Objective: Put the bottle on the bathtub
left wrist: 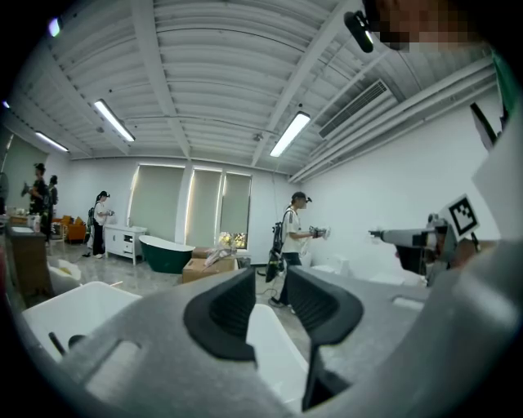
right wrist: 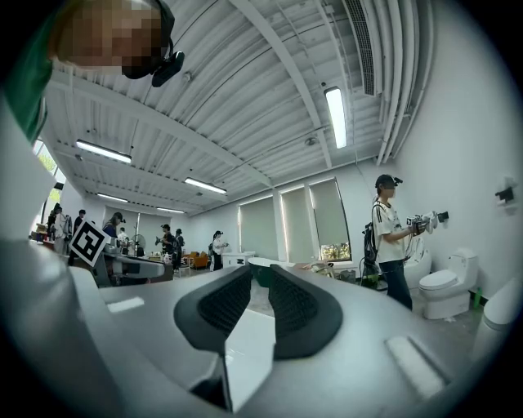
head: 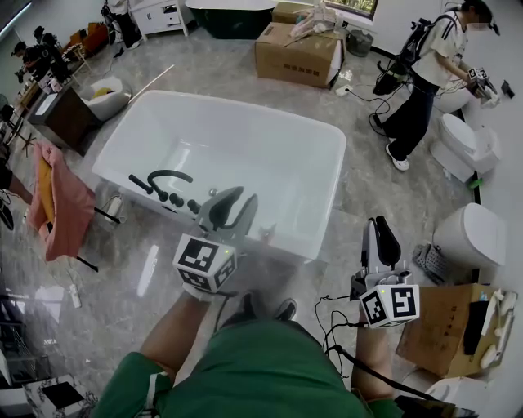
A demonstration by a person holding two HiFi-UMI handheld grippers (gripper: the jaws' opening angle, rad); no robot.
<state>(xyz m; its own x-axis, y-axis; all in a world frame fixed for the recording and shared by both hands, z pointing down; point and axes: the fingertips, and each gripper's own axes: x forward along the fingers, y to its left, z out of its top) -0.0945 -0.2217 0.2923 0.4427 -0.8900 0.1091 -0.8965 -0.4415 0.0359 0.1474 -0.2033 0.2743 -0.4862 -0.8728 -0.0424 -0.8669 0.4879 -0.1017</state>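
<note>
I see no bottle in any view. The white bathtub [head: 337,163] fills the middle of the head view, with a black faucet [head: 162,184] on its near left rim. My left gripper [head: 248,196] hovers over the tub's near rim with its jaws a little apart and nothing between them. In the left gripper view the left gripper [left wrist: 270,273] points level across the room, with the tub [left wrist: 73,306] below. My right gripper [head: 377,222] is off the tub's right corner, above the floor, with its jaws close together and empty. The right gripper [right wrist: 260,271] also points level.
Cardboard boxes [head: 298,53] and a dark green tub [head: 233,16] stand beyond the bathtub. A person [head: 425,65] stands at the far right by toilets [head: 462,143]. Another toilet [head: 474,237] and a box [head: 445,314] are near my right hand. A pink cloth [head: 57,200] hangs at the left.
</note>
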